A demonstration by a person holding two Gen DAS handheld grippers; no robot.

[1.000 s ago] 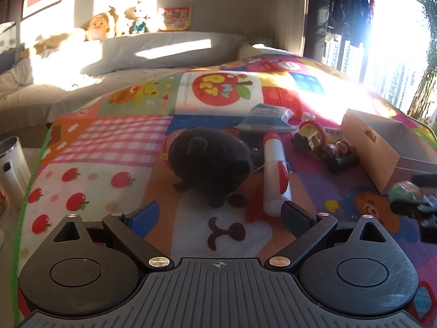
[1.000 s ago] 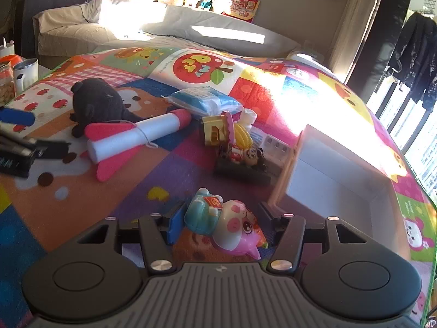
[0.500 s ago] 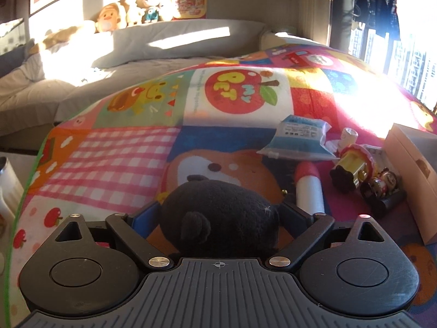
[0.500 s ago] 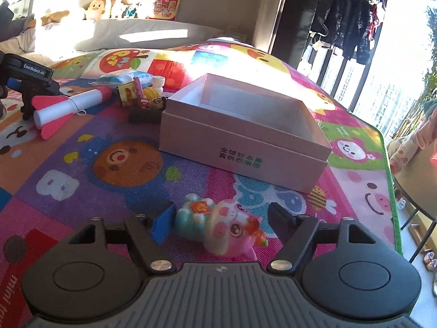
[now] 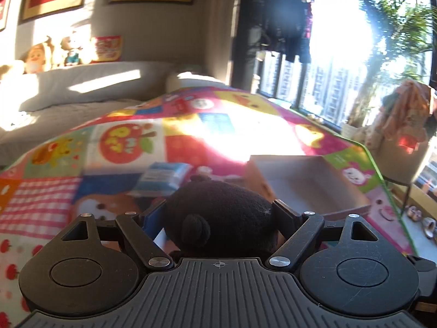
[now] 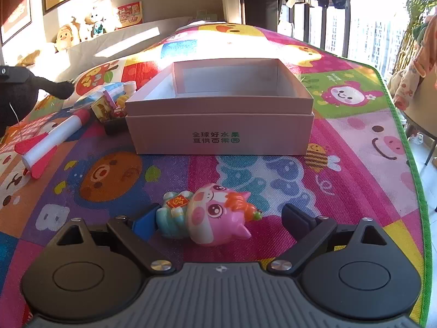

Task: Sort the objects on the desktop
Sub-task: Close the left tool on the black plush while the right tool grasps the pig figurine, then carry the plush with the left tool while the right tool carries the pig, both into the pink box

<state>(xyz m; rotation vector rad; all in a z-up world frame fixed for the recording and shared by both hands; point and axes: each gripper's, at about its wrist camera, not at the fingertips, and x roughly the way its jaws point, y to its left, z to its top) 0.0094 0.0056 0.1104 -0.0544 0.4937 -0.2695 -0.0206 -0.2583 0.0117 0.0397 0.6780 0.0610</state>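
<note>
Box: we see the open pale-pink cardboard box (image 6: 218, 109) on the colourful cartoon play mat (image 6: 355, 164), nothing inside yet, so sorting is barely begun.
Left gripper (image 5: 218, 213): jaws closing on the black fuzzy plush toy (image 5: 218, 207), pads pressed into its sides; toy looks lifted off the mat, though the left wrist view is blurred.
Right gripper (image 6: 218, 218): jaws opening; the pink-and-teal plastic pig figurine (image 6: 210, 216) lies on its side on the mat between them, right pad clear of it, in front of the box and not in it.
Left to do: the white-and-red foam rocket (image 6: 52, 142), the blue tissue pack (image 5: 164, 176) and small figurines (image 6: 109, 109) lie beside the box.
</note>
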